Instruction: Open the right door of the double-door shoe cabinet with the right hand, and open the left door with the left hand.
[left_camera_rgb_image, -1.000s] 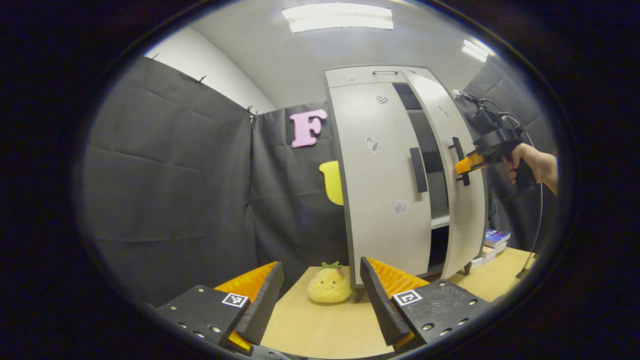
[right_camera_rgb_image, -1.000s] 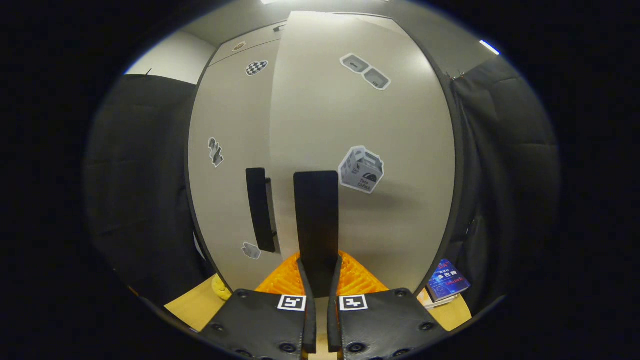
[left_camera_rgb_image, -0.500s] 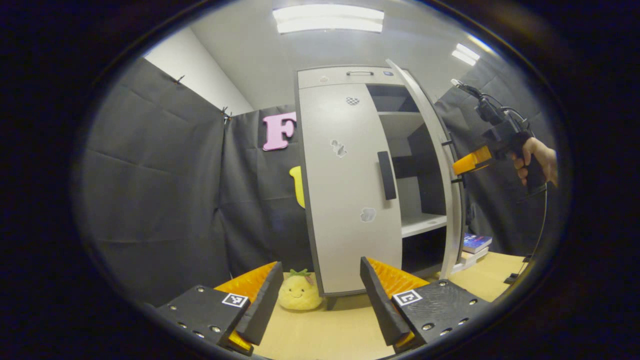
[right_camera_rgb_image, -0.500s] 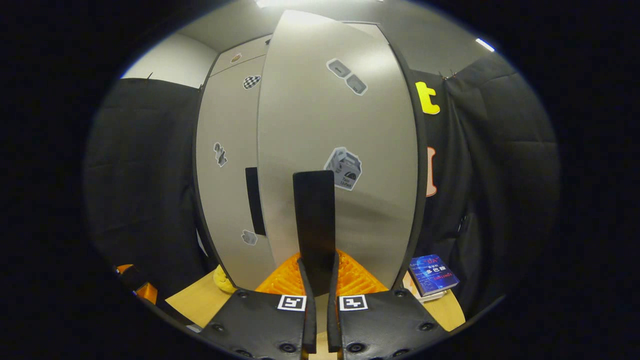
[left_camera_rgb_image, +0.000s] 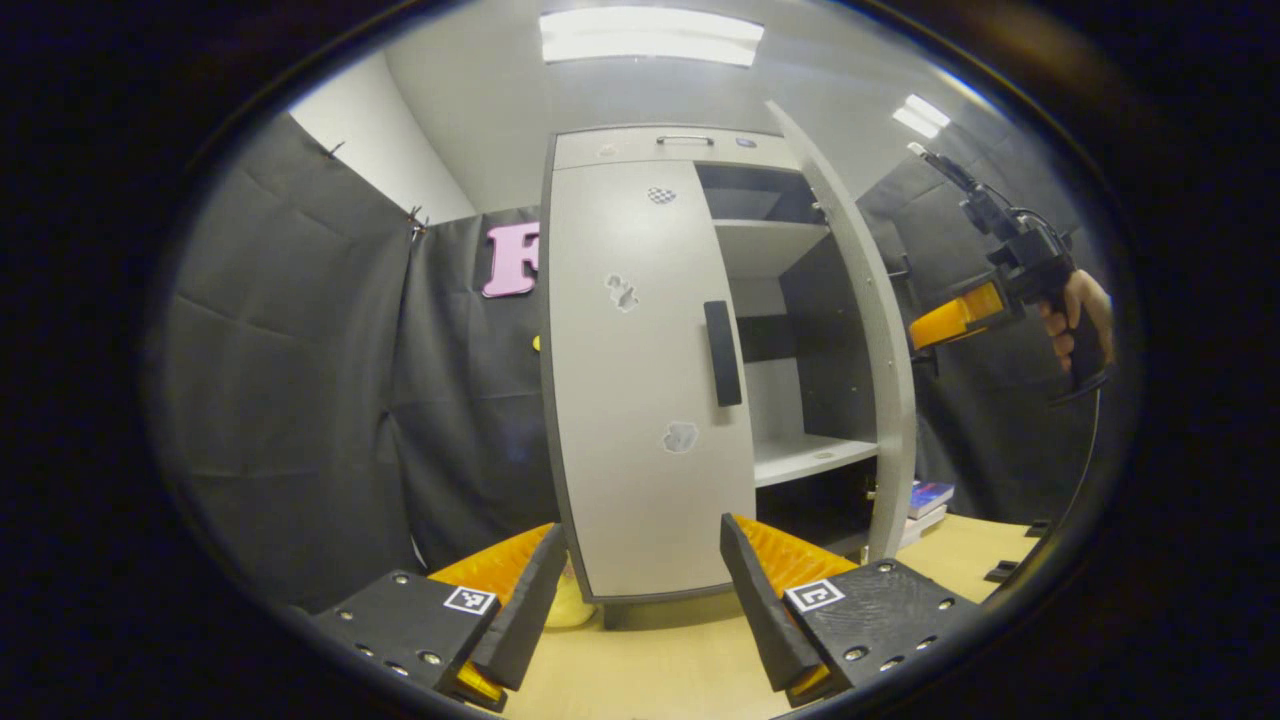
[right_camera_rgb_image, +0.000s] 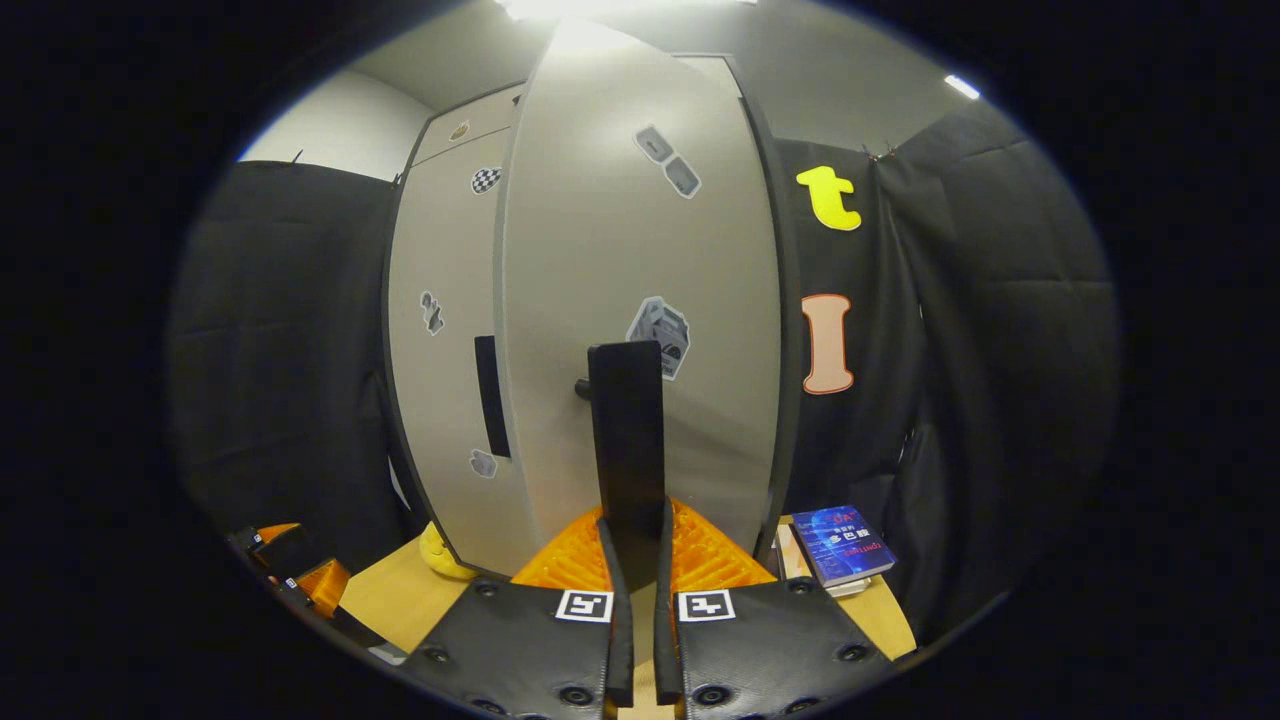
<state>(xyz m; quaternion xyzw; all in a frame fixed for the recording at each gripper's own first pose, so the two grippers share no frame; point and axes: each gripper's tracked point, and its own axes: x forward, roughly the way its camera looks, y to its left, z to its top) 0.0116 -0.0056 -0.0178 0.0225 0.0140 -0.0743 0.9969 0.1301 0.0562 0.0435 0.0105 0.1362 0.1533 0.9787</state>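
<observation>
Pale grey cabinet, black handles

The cabinet (left_camera_rgb_image: 640, 400) is light grey with black handles (left_camera_rgb_image: 722, 353) and a checkered sticker (left_camera_rgb_image: 661, 195); the counter (left_camera_rgb_image: 660, 670) is tan wood, the book (right_camera_rgb_image: 840, 545) blue.

Left gripper view: low over the table (left_camera_rgb_image: 660, 670), well back from the shoe cabinet (left_camera_rgb_image: 640, 380), facing its front. Right gripper view: close against the cabinet's swung-out right door (right_camera_rgb_image: 640, 300), facing it. Shared: cabinet, both doors, books (right_camera_rgb_image: 842, 545) beside it.
</observation>
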